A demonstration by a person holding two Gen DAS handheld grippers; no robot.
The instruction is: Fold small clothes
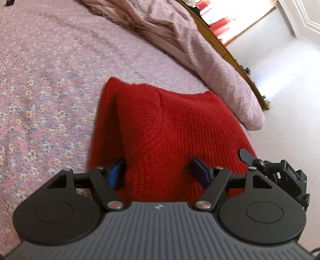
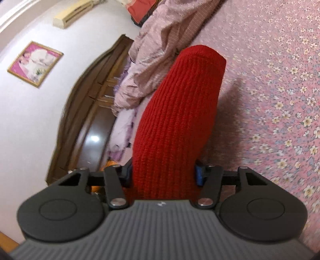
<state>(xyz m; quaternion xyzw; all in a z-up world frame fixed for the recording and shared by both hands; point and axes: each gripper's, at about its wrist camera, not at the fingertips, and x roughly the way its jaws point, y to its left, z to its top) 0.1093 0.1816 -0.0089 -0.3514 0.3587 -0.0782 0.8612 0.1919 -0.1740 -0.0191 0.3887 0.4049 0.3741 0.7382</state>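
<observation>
A red knit garment (image 1: 170, 128) lies bunched near the edge of the bed, raised into a ridge toward both tools. My left gripper (image 1: 158, 172) has that ridge between its blue pads (image 1: 115, 174), which press into the knit on both sides; more fabric spreads past each finger. In the right wrist view the same red knit garment (image 2: 180, 112) stands as a thick rolled band running away from me. My right gripper (image 2: 163, 174) is shut on its near end, and the fabric fills the gap between the jaws. The right tool's black body (image 1: 284, 176) shows just right of my left gripper.
A pink flowered bedsheet (image 1: 40, 90) covers the bed. A crumpled mauve blanket (image 1: 180, 40) lies along the bed's far side by the wooden headboard (image 2: 86, 104). Beyond are a white wall with a framed picture (image 2: 35, 64) and an air conditioner (image 2: 74, 14).
</observation>
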